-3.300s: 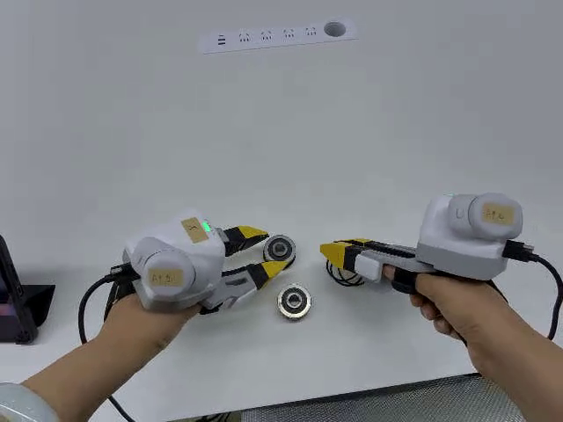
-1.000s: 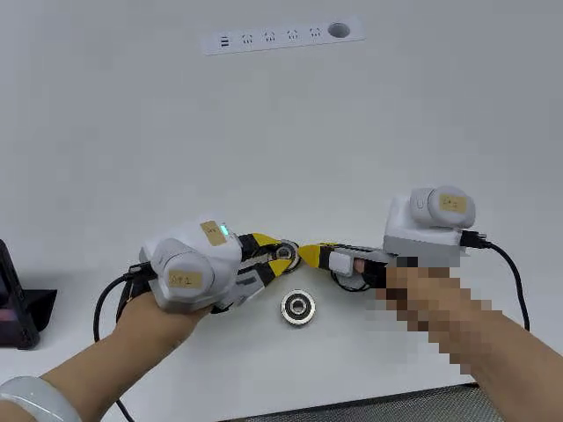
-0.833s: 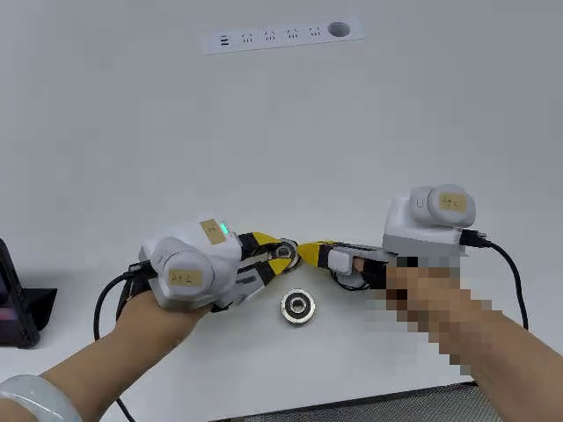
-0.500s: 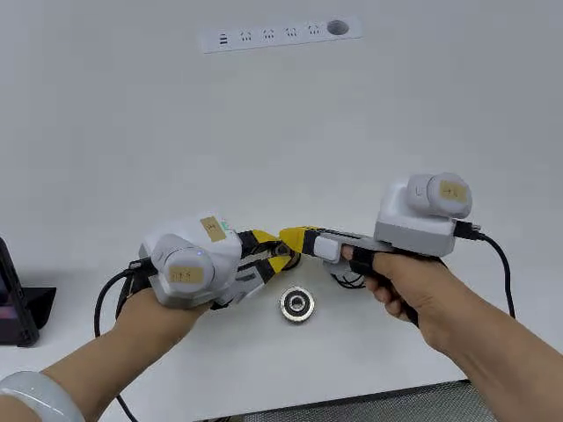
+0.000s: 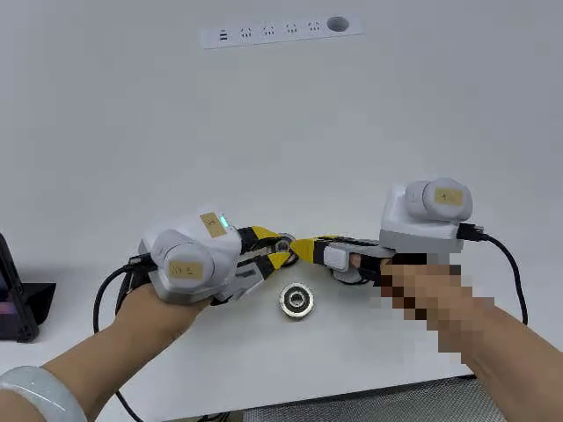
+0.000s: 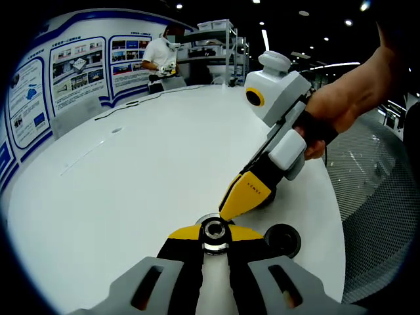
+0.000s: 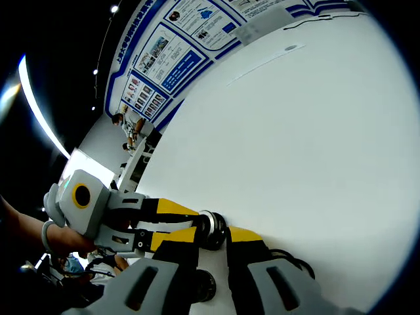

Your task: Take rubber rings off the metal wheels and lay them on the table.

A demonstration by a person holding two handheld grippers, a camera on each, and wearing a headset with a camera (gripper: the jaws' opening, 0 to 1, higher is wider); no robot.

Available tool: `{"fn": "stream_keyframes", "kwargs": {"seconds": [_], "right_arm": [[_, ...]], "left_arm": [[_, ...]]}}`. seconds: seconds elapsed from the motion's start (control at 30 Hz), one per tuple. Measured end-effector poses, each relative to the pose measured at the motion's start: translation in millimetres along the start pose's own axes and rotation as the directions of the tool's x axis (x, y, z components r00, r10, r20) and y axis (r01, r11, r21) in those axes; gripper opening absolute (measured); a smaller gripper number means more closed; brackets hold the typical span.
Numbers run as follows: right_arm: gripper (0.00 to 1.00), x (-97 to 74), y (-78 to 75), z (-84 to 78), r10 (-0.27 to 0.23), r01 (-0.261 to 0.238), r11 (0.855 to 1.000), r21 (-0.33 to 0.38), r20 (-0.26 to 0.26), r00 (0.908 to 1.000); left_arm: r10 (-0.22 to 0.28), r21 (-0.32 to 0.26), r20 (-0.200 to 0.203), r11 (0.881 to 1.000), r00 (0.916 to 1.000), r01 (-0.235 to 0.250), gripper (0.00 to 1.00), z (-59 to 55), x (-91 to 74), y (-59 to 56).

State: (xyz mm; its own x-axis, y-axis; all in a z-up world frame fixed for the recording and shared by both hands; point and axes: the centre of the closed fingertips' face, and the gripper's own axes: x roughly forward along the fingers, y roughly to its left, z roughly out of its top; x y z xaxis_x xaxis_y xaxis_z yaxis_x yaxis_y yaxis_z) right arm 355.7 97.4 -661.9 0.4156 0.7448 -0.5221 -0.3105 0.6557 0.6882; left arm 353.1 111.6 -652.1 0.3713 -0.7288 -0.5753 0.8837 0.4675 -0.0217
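white table (image 5: 264, 132); metal wheel (image 6: 214, 231) in jaws of left hand-held gripper (image 5: 273, 247)

Lab hall, wall posters (image 6: 79, 65), white workbench (image 5: 396, 105)

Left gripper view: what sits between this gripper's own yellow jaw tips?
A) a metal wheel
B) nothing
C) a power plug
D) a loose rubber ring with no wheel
A: a metal wheel, its hub facing the camera, is clamped between the yellow tips of the left gripper.
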Motion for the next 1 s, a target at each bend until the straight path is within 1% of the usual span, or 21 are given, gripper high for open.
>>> {"fn": "stream_keyframes", "kwargs": {"seconds": [0.07, 0.2, 0.3, 0.37, 0.4, 0.5, 0.63, 0.7, 0.77, 0.87, 0.9, 0.93, 0.97, 1.0], "right_arm": [[0.18, 0.9, 0.4, -0.6, 0.002, -0.002, 1.0, 0.004, 0.0, 1.0], [0.22, 3.3, -0.6, -2.3, 0.011, -0.011, 0.999, 0.036, 0.0, 0.9999], [0.22, 3.0, 1.3, -2.6, 0.027, -0.028, 0.997, 0.067, 0.005, 0.9996], [0.22, 3.0, 2.8, -3.6, 0.044, -0.045, 0.994, 0.104, 0.005, 0.999], [0.23, 2.8, 2.6, -3.1, 0.044, -0.045, 0.992, 0.114, 0.01, 0.999], [0.22, 1.8, 5.7, -4.0, 0.06, -0.06, 0.99, 0.126, 0.006, 0.9982], [0.21, -0.4, 8.2, -2.4, 0.06, -0.06, 0.993, 0.105, 0.006, 0.9982], [0.18, -2.4, 8.5, -1.5, 0.063, -0.064, 0.991, 0.114, 0.012, 0.9979], [0.16, -2.2, 8.0, -1.0, 0.06, -0.061, 0.992, 0.106, 0.015, 0.9981], [0.15, -2.0, 6.2, -2.0, 0.062, -0.063, 0.992, 0.112, 0.015, 0.998], [0.15, -1.8, 6.1, -2.2, 0.062, -0.064, 0.992, 0.112, 0.014, 0.9979], [0.16, -1.6, 5.1, -1.7, 0.05, -0.052, 0.994, 0.094, 0.016, 0.9986], [0.19, -1.6, 4.6, -1.4, 0.044, -0.045, 0.996, 0.076, 0.017, 0.9989], [0.23, -0.9, 4.8, -1.7, 0.043, -0.044, 0.997, 0.071, 0.014, 0.999]], "left_arm": [[0.0, -0.001, 0.001, 1.0, 1.0, 0.0, 0.14, -0.3, 0.1, 0.0], [0.001, -0.002, 0.002, 1.0, 1.0, -0.001, 0.14, 0.0, -0.1, -0.1], [0.0, -0.002, 0.002, 1.0, 1.0, 0.0, 0.14, -0.2, 0.0, 0.0], [0.0, -0.003, 0.003, 1.0, 1.0, 0.0, 0.14, -0.1, -0.1, 0.0], [0.0, -0.003, 0.004, 1.0, 1.0, 0.0, 0.14, -0.1, -0.2, 0.0], [-0.001, -0.003, 0.004, 1.0, 1.0, 0.001, 0.14, -0.2, -0.3, 0.0], [0.0, -0.004, 0.004, 1.0, 1.0, 0.0, 0.14, -0.3, -0.3, 0.0], [0.0, -0.004, 0.005, 1.0, 1.0, 0.0, 0.14, -0.3, -0.3, 0.0], [0.0, -0.005, 0.005, 1.0, 1.0, 0.0, 0.14, -0.4, -0.2, 0.2], [0.0, -0.005, 0.004, 1.0, 1.0, 0.0, 0.14, -0.3, -0.2, 0.2], [0.0, -0.005, 0.004, 1.0, 1.0, 0.0, 0.14, -0.3, -0.2, 0.2], [0.001, -0.005, 0.004, 1.0, 1.0, -0.001, 0.14, -0.3, -0.2, 0.2], [0.001, -0.005, 0.004, 1.0, 1.0, -0.001, 0.14, -0.4, -0.2, 0.2], [0.001, -0.005, 0.003, 1.0, 1.0, -0.001, 0.14, -0.4, -0.1, 0.2]]}}
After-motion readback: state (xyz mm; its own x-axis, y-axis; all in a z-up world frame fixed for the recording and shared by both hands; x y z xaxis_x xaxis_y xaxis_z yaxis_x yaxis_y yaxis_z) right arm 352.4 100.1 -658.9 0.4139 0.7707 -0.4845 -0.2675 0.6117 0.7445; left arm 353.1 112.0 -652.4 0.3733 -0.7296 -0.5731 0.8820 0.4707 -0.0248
